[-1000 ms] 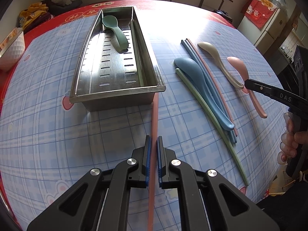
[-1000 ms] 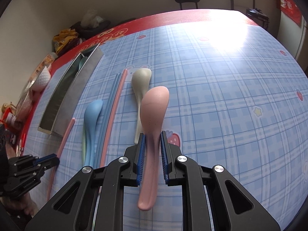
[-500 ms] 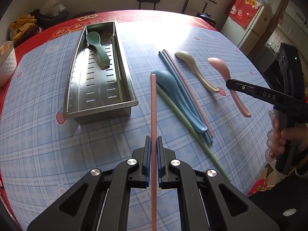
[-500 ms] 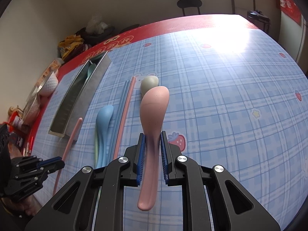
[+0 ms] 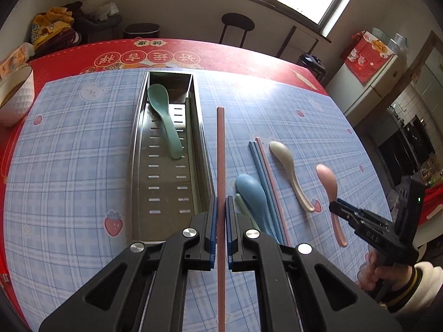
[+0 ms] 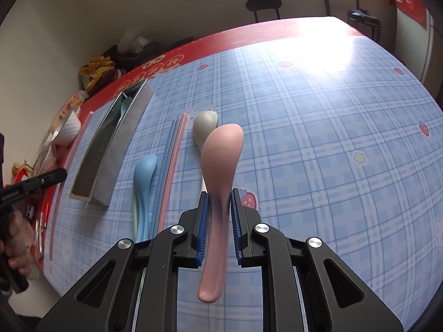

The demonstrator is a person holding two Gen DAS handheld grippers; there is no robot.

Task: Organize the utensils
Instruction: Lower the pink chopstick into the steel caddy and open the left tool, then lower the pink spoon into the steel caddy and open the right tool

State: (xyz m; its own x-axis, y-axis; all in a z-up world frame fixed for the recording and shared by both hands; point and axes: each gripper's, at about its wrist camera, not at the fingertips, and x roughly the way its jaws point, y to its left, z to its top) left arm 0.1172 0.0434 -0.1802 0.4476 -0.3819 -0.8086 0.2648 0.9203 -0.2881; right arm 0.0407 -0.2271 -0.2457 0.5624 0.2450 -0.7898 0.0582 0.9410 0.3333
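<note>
The left claw (image 5: 220, 221) pinches a thin, stiff pink chopstick (image 5: 220, 149) mid-length, the steel tray (image 5: 198, 138) just left of it. The right claw (image 6: 218, 221) clamps the light, smooth pink spoon (image 6: 218, 171) at its handle's waist, likely slippery.

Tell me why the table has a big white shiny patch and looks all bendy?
Right wrist view: window light glares off the tablecloth, washing out its checks. Left wrist view: a smaller glare beyond the metal tray. Both views: the fisheye lens bends the straight edges, and the corners go dark.
</note>
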